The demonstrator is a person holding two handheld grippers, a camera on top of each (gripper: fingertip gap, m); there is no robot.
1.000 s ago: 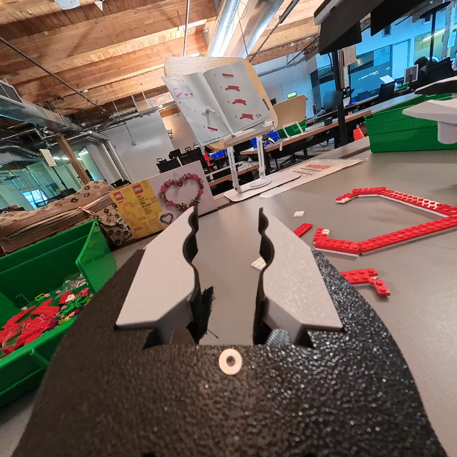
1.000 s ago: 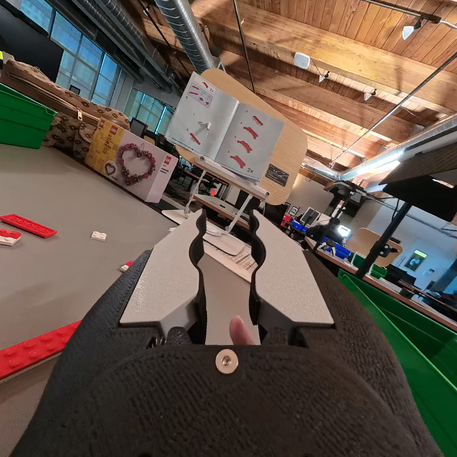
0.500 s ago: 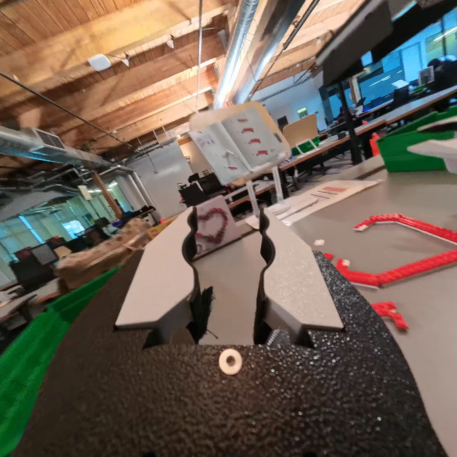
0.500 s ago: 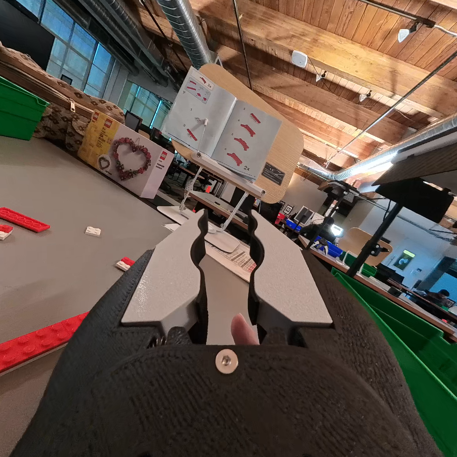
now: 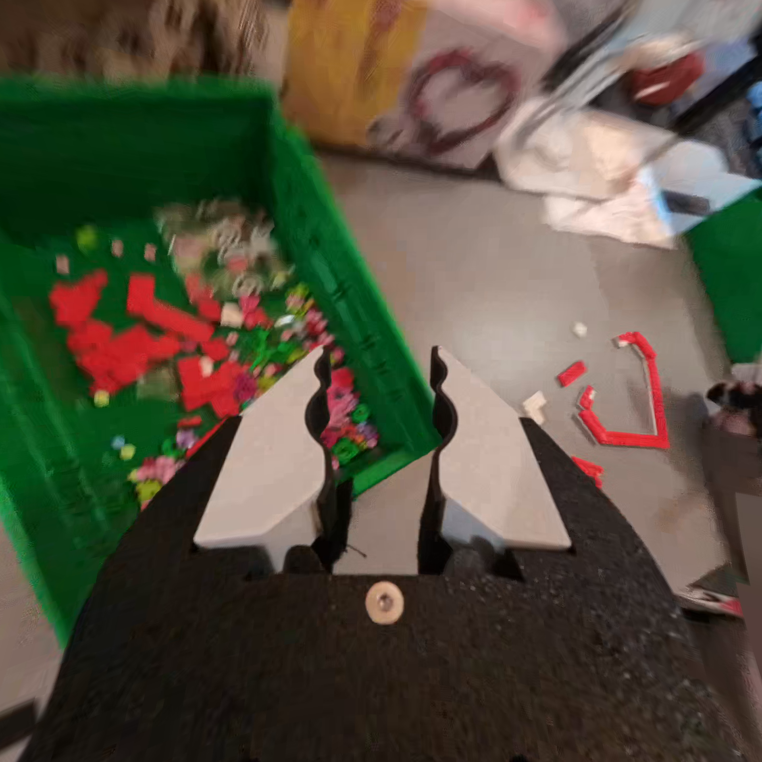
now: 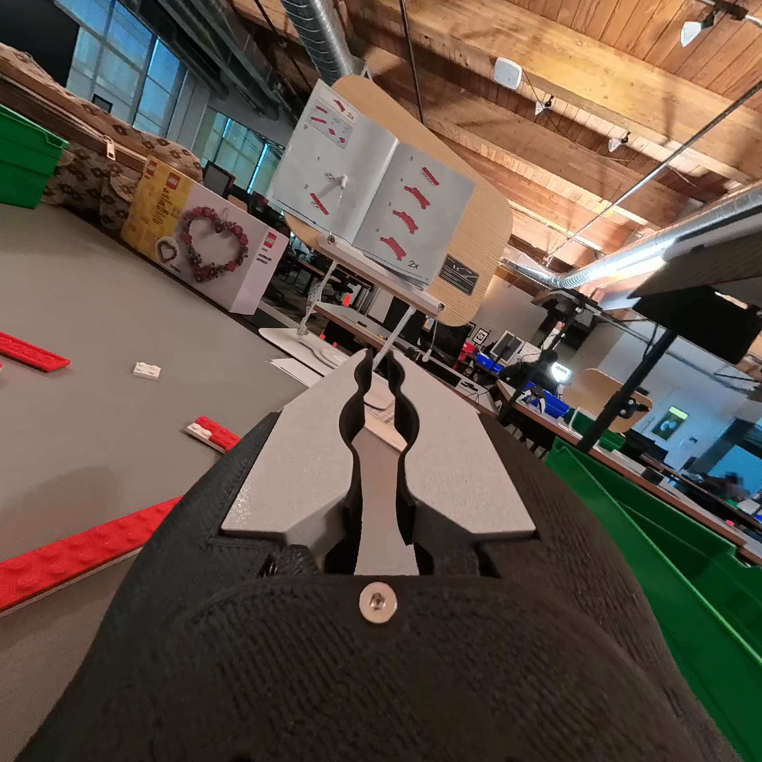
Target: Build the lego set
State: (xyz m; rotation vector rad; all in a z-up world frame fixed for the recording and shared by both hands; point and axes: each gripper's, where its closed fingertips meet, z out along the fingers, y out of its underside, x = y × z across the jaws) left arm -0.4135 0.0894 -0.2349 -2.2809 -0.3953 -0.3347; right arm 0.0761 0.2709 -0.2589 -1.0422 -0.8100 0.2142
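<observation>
Since 0.5 s ago: left gripper (image 5: 379, 358) tipped from a level view across the room to a steep downward look over the green parts bin (image 5: 354, 313); right gripper (image 6: 378, 358) fingers drawn from wide to a narrow slit.

Lego parts: loose red plates (image 5: 136, 342) and pink, green flower pieces (image 5: 346, 416) inside the bin, blurred. Partial red frame (image 5: 643, 412) on the grey table (image 5: 486, 288), right of the bin, with 1 red plate (image 5: 571, 373) and white pieces (image 5: 535, 406) beside it.

Left gripper: fingers apart, empty, above the bin's near corner.

Right gripper: nearly closed, empty, low over the table; red plate strip (image 6: 70, 552) at its left.

Beyond: instruction booklet (image 6: 371, 202) on a stand; set box (image 6: 206, 243); second green bin (image 6: 659, 548) at right.
</observation>
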